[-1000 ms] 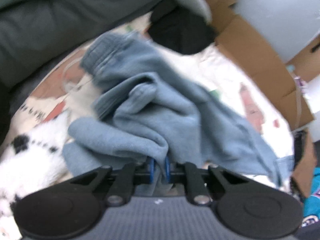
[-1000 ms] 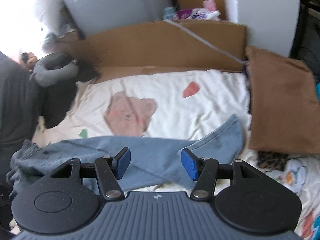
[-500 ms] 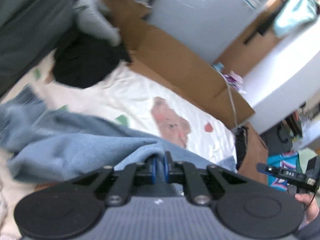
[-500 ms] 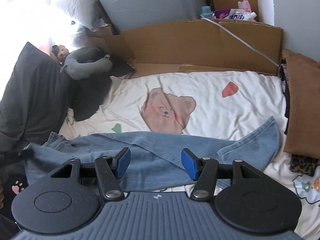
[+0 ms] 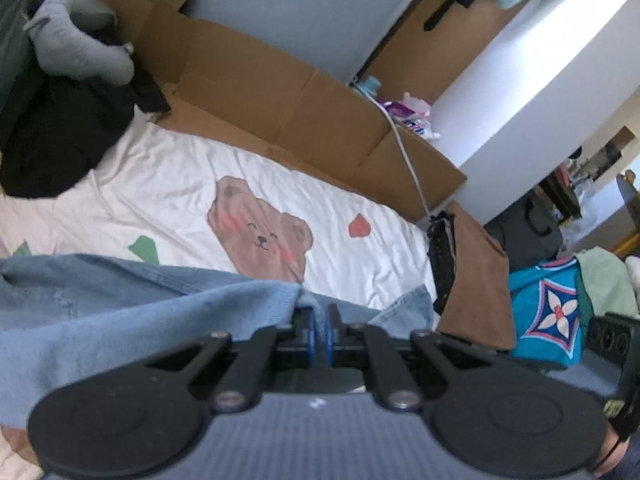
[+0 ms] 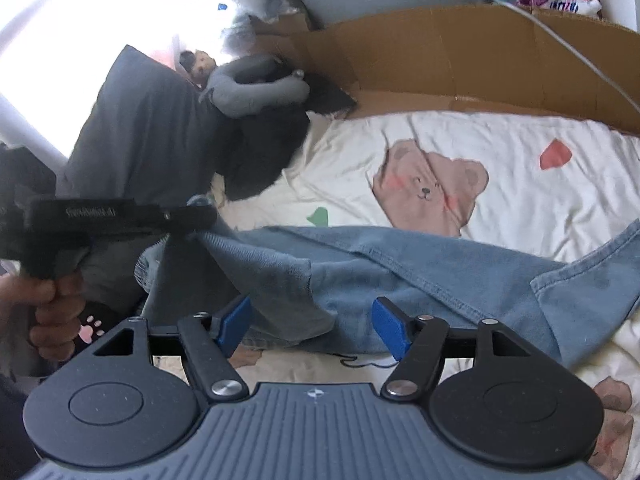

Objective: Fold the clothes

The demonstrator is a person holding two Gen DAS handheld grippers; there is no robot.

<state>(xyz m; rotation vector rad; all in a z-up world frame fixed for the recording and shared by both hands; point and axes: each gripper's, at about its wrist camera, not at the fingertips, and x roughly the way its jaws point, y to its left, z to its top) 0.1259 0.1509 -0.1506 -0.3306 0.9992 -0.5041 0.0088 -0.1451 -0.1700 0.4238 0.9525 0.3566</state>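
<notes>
Presently, left claw (image 5: 319, 334) pinches the blue garment (image 6: 400, 264) shut, lifted; right claw (image 6: 311, 326) gapes empty before it; keeping the cloth taut should help.

A cream bedsheet (image 6: 500, 132) printed with a brown bear (image 6: 430, 188) covers the bed. Flattened cardboard (image 5: 320, 116) lines its far edge (a white cable (image 5: 408, 156) trails over it). A grey neck pillow (image 6: 256, 88) rests on dark bedding (image 6: 148, 132); a brown cushion (image 5: 476, 276) sits at the sheet's end.
</notes>
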